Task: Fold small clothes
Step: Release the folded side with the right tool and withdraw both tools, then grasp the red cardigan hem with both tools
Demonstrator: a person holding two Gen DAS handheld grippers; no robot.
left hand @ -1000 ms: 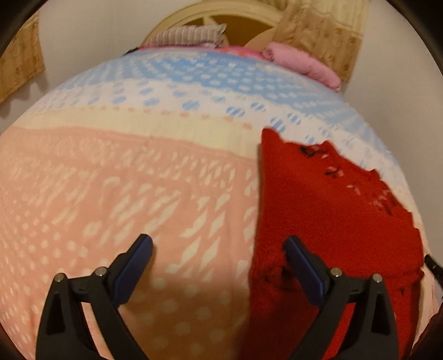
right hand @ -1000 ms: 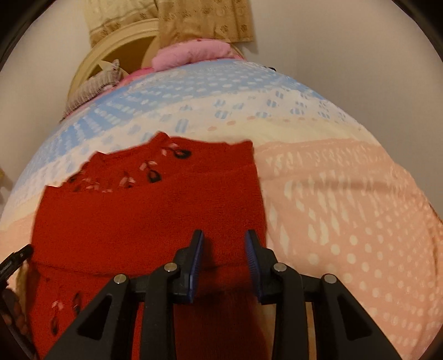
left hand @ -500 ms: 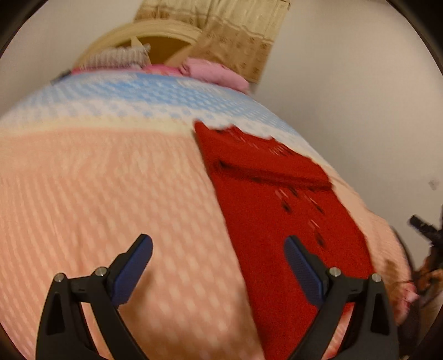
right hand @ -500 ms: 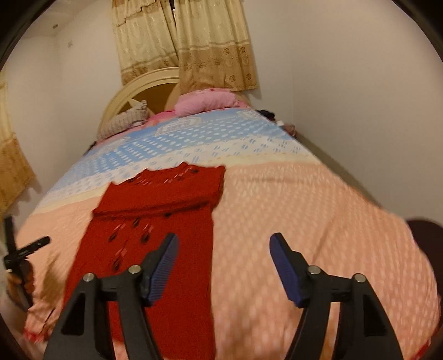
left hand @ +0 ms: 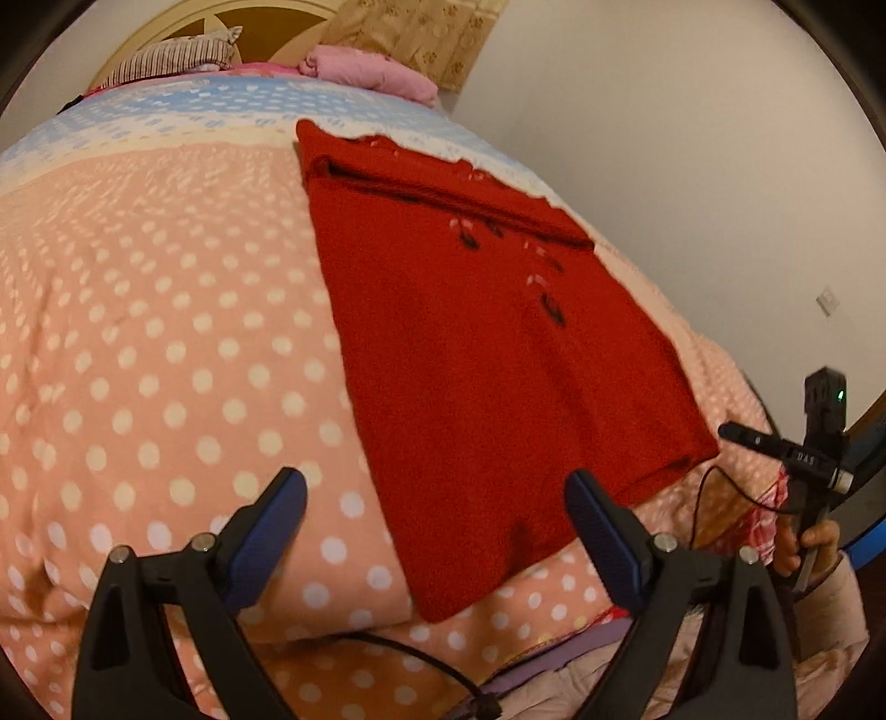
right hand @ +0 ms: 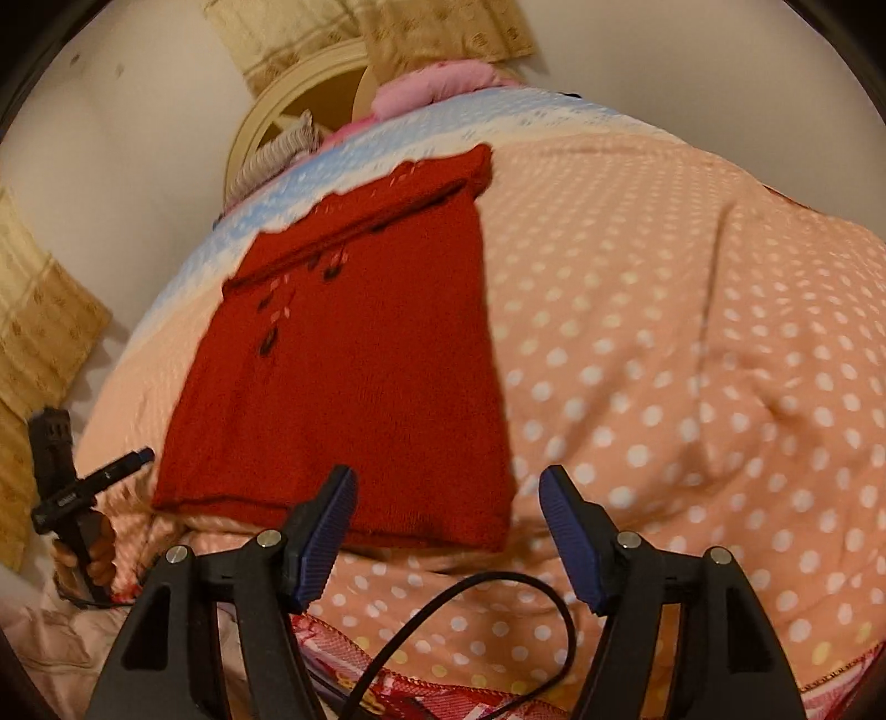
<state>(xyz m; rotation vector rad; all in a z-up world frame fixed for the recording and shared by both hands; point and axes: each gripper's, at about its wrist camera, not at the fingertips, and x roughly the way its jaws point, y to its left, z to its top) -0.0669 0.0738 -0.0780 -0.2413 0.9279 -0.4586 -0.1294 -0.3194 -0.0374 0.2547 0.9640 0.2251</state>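
Sweater point(left hand: 487, 354), red knit with small dark and pale marks near its far end, lies flat on the bedspread point(left hand: 166, 332), its top edge folded over toward the pillows. That spread is peach with white dots, turning cream and blue farther up. Both grippers hang above the near edge of the bed, touching nothing: the left gripper point(left hand: 437, 531) has its blue pads spread wide with only cloth far below them, and the right gripper point(right hand: 448, 531) is likewise parted and empty. A pink pillow point(left hand: 371, 75) sits by the headboard point(left hand: 266, 22). No writing is legible.
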